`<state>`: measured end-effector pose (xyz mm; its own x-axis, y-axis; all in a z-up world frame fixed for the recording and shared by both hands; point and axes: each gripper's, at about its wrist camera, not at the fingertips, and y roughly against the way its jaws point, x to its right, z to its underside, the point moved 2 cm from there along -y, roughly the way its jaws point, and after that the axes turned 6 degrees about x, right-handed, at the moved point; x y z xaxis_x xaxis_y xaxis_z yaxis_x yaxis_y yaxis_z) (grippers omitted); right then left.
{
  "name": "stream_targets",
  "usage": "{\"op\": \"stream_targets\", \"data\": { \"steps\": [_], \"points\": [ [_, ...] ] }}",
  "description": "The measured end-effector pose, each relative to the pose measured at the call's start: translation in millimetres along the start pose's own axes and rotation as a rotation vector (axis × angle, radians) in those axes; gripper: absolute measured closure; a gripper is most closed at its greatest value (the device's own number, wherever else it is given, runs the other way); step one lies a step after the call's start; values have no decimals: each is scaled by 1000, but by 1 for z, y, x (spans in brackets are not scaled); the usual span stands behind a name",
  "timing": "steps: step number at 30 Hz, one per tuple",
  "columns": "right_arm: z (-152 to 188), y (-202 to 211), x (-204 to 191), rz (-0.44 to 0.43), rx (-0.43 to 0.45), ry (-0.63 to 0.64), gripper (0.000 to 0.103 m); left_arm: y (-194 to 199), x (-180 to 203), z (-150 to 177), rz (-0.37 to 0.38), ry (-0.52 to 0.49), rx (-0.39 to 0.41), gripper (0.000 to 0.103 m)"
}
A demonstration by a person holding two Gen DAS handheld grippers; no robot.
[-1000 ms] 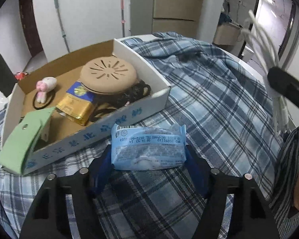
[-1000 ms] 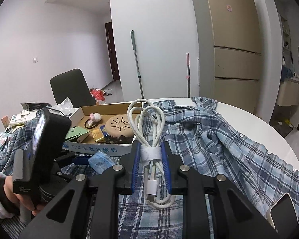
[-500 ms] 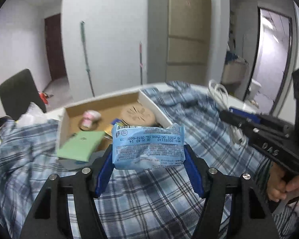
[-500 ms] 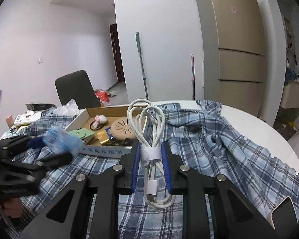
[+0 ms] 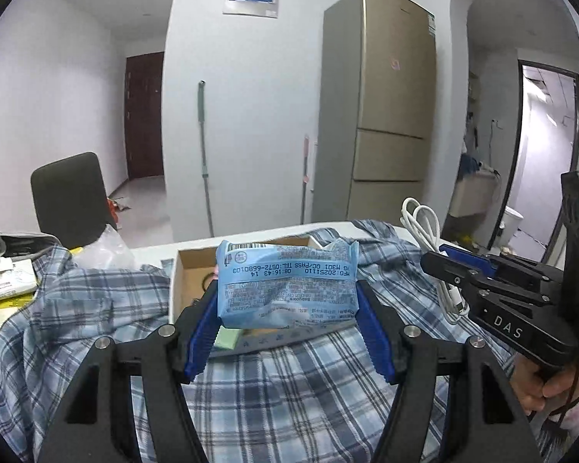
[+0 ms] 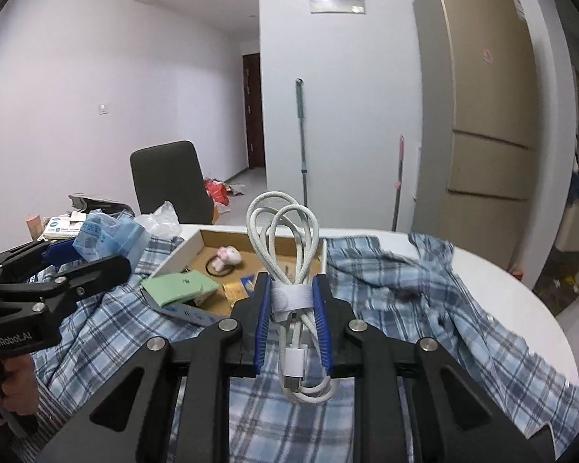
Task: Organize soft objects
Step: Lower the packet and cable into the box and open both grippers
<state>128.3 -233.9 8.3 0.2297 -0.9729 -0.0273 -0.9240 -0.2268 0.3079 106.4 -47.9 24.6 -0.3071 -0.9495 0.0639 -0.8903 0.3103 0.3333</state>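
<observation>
While the left wrist view looks across the room, the left tool (image 5: 287, 318) pinches a pale blue plastic wipes packet (image 5: 286, 284) between its blue pads, holding it in the air above the blue-and-white plaid shirt (image 5: 289, 382) spread over the round white surface (image 5: 154, 249). Behind the packet sits the shallow open cardboard box (image 5: 183, 274), and off to the right the right tool (image 5: 449, 266) carries a coiled white charging cable (image 5: 424, 223). From the right wrist view, the right tool (image 6: 292, 310) is pressed together on that cable (image 6: 285, 239) at its white strap, the loops standing upright above the shirt (image 6: 405, 289). Beyond it lies the box (image 6: 195, 241), holding a small pink plush hair tie (image 6: 227, 256) and a green flat pouch (image 6: 179, 287). At left, the left tool (image 6: 79, 250) grips the packet (image 6: 108, 237).
</observation>
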Motion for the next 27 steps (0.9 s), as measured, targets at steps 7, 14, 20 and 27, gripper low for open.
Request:
{"op": "stream_targets", "data": {
  "steps": [7, 14, 20, 27],
  "points": [
    [-36, -34, -7, 19, 39, -20, 82, -12, -17, -24, -73, -21, 79, 34],
    [-69, -64, -10, 53, 116, 17, 82, -37, -35, -54, -115, 5, 129, 34],
    [-65, -86, -13, 21, 113, 7, 82, -59, -56, -63, -138, 31, 135, 34],
    [-28, -126, -21, -53, -22, 24, 82, -96, -75, -39, -132, 14, 20, 34]
  ]
}}
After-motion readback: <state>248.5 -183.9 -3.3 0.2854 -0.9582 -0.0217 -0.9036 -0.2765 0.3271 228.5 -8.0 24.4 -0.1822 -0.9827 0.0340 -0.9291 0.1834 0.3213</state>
